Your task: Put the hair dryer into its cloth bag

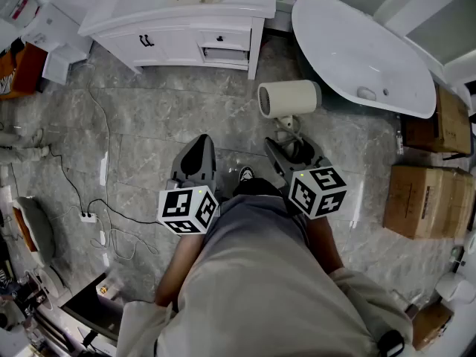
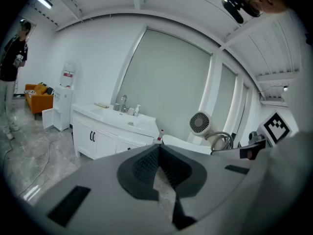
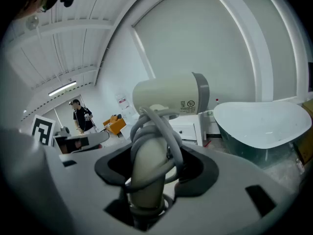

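A cream hair dryer [image 1: 288,97] hangs in the air in front of me, barrel level, with its grey cord wound round the handle. My right gripper [image 1: 291,149] is shut on that handle; in the right gripper view the handle and cord [image 3: 149,155] fill the space between the jaws, with the barrel [image 3: 168,94] above them. The left gripper [image 1: 199,151] is beside it to the left, shut and empty, its jaws meeting at a point [image 2: 159,148]. From the left gripper view the dryer's rear grille [image 2: 199,123] shows to the right. No cloth bag shows in any view.
A white vanity cabinet [image 1: 186,21] stands ahead on the left, a white bathtub [image 1: 357,50] ahead on the right. Cardboard boxes [image 1: 428,199] sit at the right. A cable [image 1: 89,199] trails over the grey tiled floor at left. A person [image 2: 10,72] stands far off.
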Demonstrator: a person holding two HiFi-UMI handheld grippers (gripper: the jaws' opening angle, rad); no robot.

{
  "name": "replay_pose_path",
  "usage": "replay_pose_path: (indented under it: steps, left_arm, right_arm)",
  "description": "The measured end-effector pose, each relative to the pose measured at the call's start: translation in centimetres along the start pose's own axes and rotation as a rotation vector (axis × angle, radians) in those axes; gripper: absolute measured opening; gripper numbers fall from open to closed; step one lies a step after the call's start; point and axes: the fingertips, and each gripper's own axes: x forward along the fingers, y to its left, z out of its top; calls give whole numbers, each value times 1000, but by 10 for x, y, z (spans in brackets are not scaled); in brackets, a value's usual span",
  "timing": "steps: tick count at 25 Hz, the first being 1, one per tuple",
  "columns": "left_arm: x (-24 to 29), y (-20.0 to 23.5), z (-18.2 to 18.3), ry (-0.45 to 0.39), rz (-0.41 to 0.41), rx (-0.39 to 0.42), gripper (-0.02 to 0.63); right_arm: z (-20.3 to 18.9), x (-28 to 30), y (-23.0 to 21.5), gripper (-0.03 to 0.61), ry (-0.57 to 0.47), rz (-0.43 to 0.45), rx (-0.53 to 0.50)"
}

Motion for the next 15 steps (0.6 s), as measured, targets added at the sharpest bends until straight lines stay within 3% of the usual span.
replay_pose_path:
  steps: [6,15]
  left_arm:
    - [15,1,-1,10,12,-2,6]
    - [12,4,-11,33,43,-19,6]
  right_arm:
    - [4,5,-15,245,6,5,-6]
    - [12,10,-22,247,7,103,3]
